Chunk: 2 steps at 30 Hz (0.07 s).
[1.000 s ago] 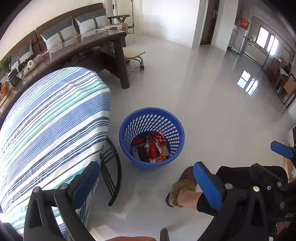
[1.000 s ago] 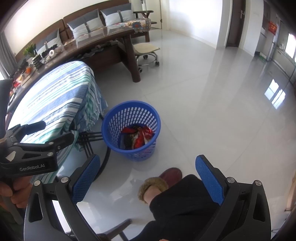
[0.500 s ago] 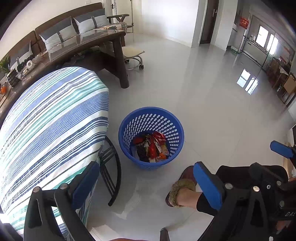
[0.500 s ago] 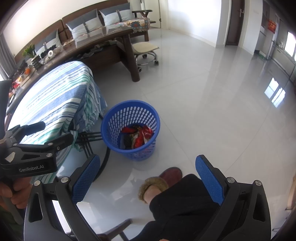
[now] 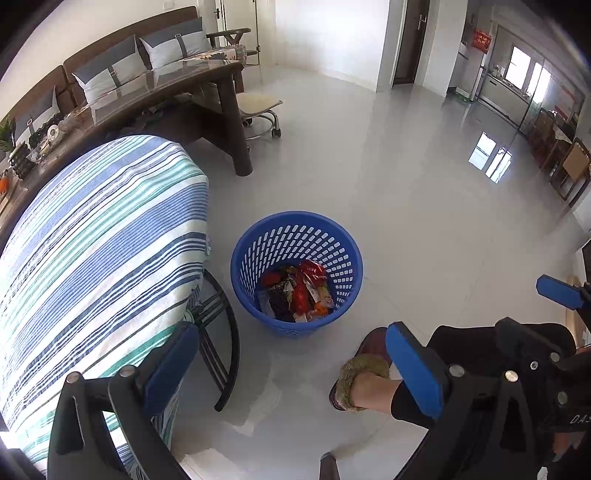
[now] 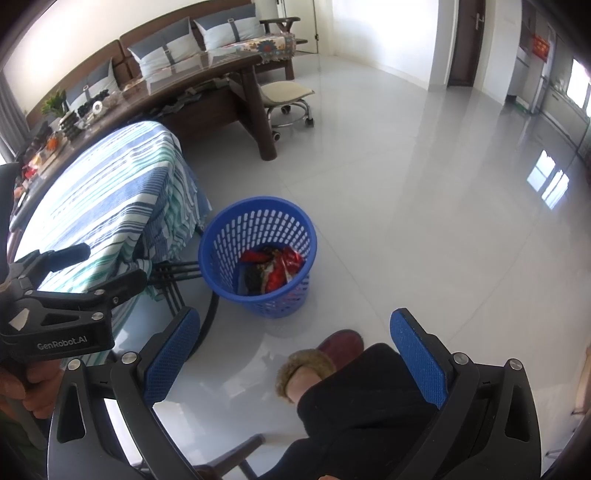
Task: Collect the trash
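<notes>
1. Your left gripper [image 5: 291,362] hangs above the floor with its blue pads spread wide and nothing between them; in the right wrist view it appears at the left edge [image 6: 92,266], held in your hand [image 6: 22,384].
2. Your right gripper [image 6: 295,354] is likewise spread wide and empty, poised over your knee and slippered foot [image 6: 317,362].
3. The blue basket [image 5: 347,254] stands on the white tiled floor [image 5: 424,206], just beside the corner of the counter [image 5: 92,229] (the one draped in a blue, green and white striped cloth).
4. The trash [image 5: 299,291], a heap of red and dark snack wrappers, lies in the bottom of the basket, well below its rim.
5. Your foot rests on the floor near the basket, on the side toward both cameras.
6. Behind the counter runs a long dark wooden table [image 5: 177,88] with a glossy top, small clutter at its left end and a rolling stool [image 5: 258,110] tucked by its leg.
7. A sofa with grey-and-white cushions [image 6: 218,33] lines the far wall.
</notes>
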{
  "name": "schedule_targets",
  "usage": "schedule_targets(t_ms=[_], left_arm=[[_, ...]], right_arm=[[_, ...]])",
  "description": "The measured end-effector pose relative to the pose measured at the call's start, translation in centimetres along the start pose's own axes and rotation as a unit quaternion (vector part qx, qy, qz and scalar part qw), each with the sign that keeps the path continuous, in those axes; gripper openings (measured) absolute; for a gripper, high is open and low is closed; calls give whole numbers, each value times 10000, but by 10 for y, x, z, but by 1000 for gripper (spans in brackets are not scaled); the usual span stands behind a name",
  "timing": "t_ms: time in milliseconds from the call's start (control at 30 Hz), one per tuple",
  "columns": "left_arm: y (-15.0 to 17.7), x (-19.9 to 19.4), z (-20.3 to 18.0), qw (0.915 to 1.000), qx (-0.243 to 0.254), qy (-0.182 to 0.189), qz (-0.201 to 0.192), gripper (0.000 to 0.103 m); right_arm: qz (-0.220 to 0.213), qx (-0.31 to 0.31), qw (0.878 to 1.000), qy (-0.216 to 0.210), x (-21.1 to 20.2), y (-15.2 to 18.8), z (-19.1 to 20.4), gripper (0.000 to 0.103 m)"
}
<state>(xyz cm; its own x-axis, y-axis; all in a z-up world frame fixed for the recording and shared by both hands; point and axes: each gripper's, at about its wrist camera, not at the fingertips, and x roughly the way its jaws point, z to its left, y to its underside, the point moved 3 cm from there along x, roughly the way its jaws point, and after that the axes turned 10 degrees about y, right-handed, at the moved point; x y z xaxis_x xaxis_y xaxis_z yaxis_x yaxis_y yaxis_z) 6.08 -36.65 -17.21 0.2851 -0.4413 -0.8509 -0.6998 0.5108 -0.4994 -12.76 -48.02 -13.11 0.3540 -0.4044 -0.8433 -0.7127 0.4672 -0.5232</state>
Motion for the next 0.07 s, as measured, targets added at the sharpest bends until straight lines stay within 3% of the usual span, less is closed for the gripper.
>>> schedule_targets(t_ms=[67], left_arm=[[0, -1, 1, 10000, -31, 0, -8, 103]], right_arm=[[-1, 12, 10000, 10, 0, -1, -1, 103]])
